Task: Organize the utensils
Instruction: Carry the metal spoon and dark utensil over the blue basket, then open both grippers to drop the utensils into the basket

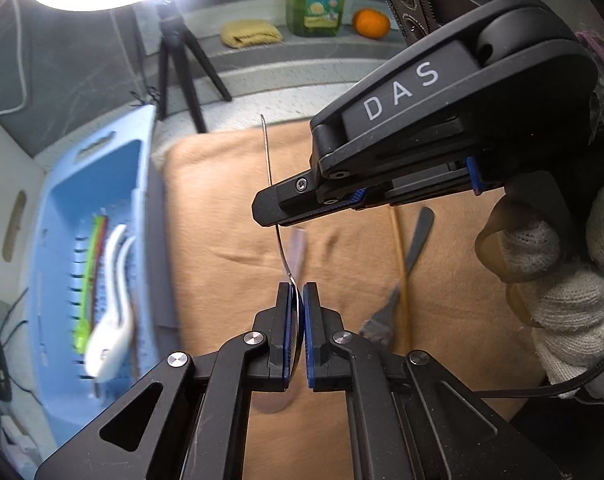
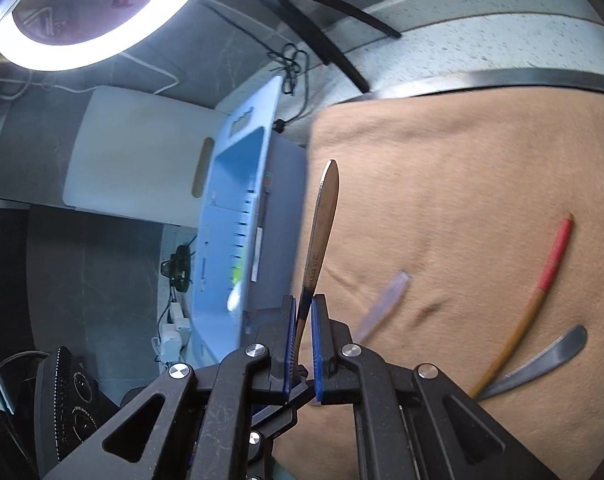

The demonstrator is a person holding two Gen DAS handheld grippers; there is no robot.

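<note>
Utensils partly sorted: several in tray (image 1: 101, 184); both claws (image 1: 297, 300) (image 2: 305, 312) clamped on one metal utensil (image 2: 322, 224); fork (image 1: 386, 312) below awaits.

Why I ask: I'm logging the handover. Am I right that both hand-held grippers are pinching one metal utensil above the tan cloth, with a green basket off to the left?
Almost. The basket is light blue, not green, as the left wrist view shows. Otherwise correct: the left hand-held gripper and right hand-held gripper both pinch the metal utensil above the tan cloth.
</note>
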